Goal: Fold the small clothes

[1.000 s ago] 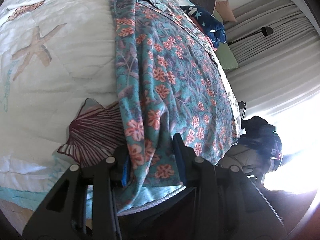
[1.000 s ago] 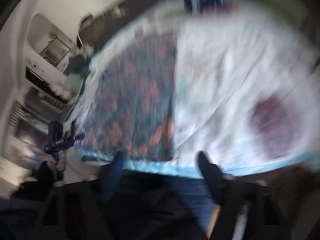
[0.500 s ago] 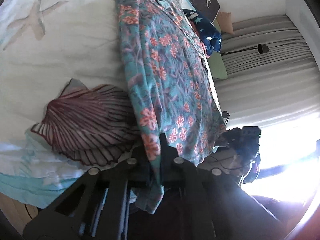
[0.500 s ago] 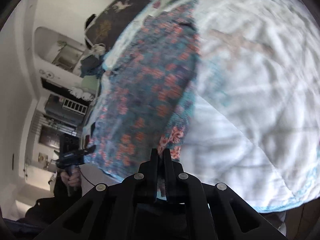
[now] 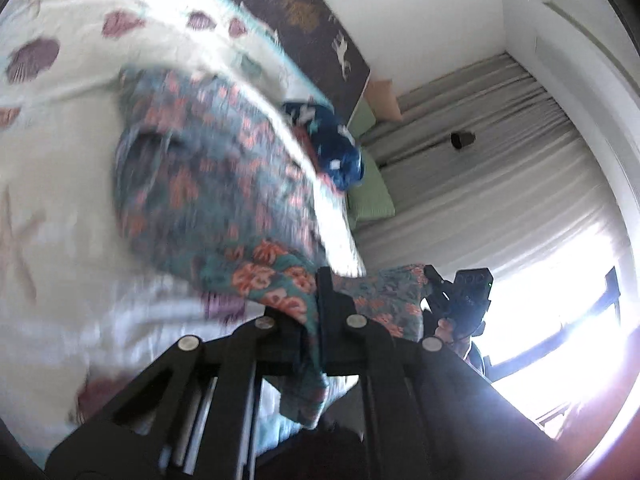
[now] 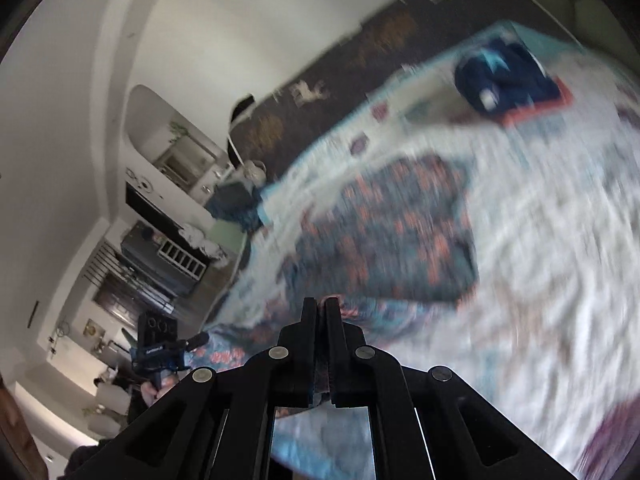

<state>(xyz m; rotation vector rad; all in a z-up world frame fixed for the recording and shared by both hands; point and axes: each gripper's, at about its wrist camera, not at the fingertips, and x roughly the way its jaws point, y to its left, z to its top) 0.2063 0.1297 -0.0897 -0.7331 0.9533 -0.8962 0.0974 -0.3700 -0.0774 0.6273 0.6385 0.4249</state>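
Note:
A teal garment with orange flowers (image 5: 216,184) lies on the white seashell quilt (image 5: 48,208) of a bed. My left gripper (image 5: 316,304) is shut on its near hem, and a flap hangs down between the fingers. My right gripper (image 6: 320,312) is shut on the other near corner of the same floral garment (image 6: 392,232). The hem is lifted off the bed and stretched between the two grippers. Each gripper shows in the other's view, the right one (image 5: 460,296) and the left one (image 6: 160,348). Both views are blurred by motion.
A folded navy garment with white stars (image 5: 336,152) lies at the far side of the bed, also in the right wrist view (image 6: 504,76). A dark headboard with animal figures (image 5: 304,12), a green pillow (image 5: 368,196), grey curtains (image 5: 480,152) and a bright window stand beyond.
Both grippers have closed on the garment's near hem and lifted it up and toward the far side of the bed. The garment now looks shorter and bunched.

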